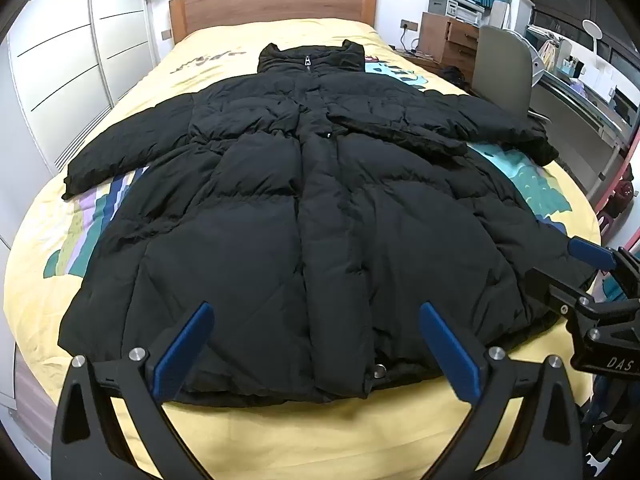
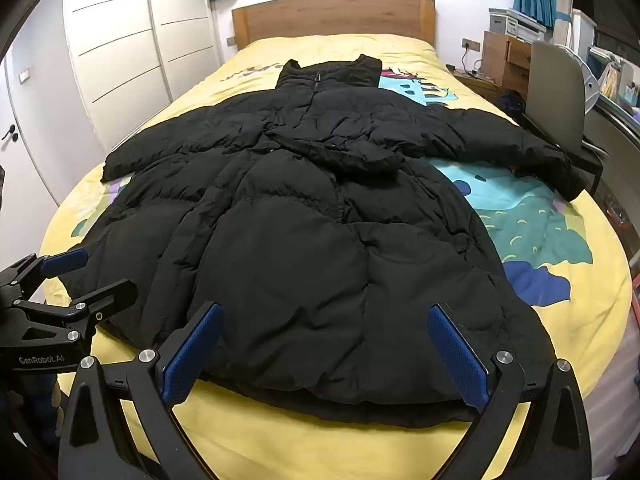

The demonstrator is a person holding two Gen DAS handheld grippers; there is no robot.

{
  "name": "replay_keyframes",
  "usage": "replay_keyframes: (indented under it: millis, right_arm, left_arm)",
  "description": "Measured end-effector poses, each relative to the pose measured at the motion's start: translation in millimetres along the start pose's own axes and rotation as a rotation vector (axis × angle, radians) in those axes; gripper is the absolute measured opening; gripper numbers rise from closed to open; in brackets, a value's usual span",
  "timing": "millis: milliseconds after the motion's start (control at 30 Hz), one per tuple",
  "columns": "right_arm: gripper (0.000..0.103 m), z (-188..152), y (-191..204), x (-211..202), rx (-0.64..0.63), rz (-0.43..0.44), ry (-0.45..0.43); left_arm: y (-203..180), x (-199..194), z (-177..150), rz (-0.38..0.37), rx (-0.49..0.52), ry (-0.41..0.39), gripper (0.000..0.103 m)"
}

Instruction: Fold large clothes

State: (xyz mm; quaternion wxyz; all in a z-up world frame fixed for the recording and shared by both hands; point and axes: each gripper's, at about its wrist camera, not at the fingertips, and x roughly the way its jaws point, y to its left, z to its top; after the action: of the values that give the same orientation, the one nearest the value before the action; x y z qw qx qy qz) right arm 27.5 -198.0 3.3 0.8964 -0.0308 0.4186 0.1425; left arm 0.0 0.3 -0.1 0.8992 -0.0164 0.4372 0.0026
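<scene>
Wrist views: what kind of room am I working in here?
A bedroom, most likely: a bed with a wooden headboard, white wardrobe doors along one side, and a black puffer coat laid flat on the yellow bedspread.

The puffer coat (image 1: 304,208) is black quilted cloth, matt with a faint sheen, puffed and creased along its stitched seams, with a small metal zip pull (image 1: 307,61) at the collar. The bed cover (image 1: 288,432) is soft matt yellow cloth with printed patches. The headboard (image 1: 276,2) is smooth, grained wood. The wardrobe doors (image 1: 76,52) look smooth and white. Each claw, left (image 1: 316,350) and right (image 2: 326,354), has matt black plastic arms, textured blue pads (image 2: 456,356) and shiny metal bolts.
</scene>
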Motion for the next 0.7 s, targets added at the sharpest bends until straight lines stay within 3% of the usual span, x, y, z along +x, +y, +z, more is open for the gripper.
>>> replay_keyframes:
  millis: [700]
  right_arm:
    - [0.101, -2.1, -1.4, 1.7, 0.000, -0.006, 0.002]
  left_arm:
    - [-6.4, 4.9, -4.1, -0.002, -0.002, 0.010, 0.103]
